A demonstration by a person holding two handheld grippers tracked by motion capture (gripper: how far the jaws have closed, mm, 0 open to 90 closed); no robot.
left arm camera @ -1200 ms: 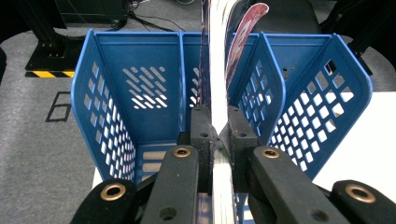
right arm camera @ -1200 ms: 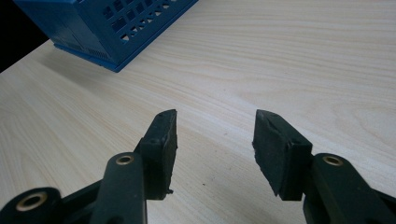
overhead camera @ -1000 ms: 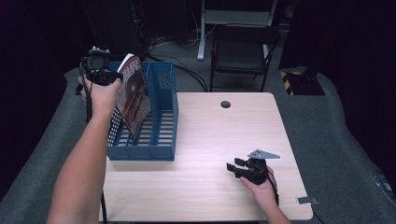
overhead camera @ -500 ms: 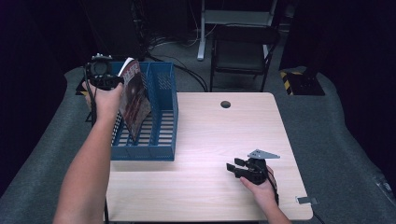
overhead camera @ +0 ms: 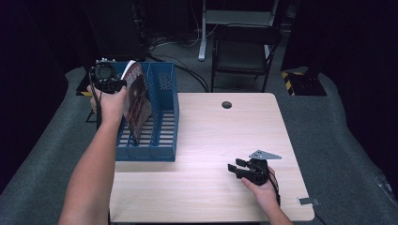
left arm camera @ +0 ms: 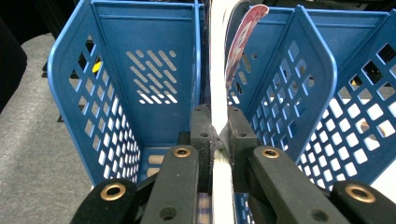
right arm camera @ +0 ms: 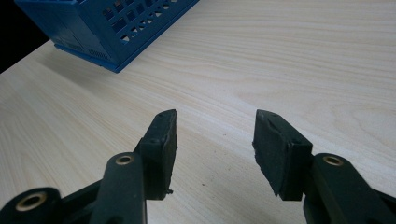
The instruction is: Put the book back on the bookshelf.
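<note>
A magazine (overhead camera: 137, 101) with a dark red cover stands tilted inside the blue slotted file rack (overhead camera: 162, 140) at the table's left. My left gripper (overhead camera: 119, 84) is shut on its upper left edge, above the rack's far left corner. In the left gripper view the black jaws (left arm camera: 218, 126) pinch the magazine's white edge (left arm camera: 217, 65), which runs down between the rack's perforated dividers (left arm camera: 308, 79). My right gripper (overhead camera: 237, 169) rests low over the table near the front right, open. Its pads (right arm camera: 163, 135) stand apart above bare wood.
The light wood table (overhead camera: 220, 136) has a round cable hole (overhead camera: 226, 104) at the back. A black chair (overhead camera: 244, 47) and a desk frame stand behind on grey carpet. A corner of the rack (right arm camera: 102, 28) lies ahead of the right gripper.
My left hand has sunk a little and shifted right, lowering the magazine deeper into the rack. The right gripper has stayed in place.
</note>
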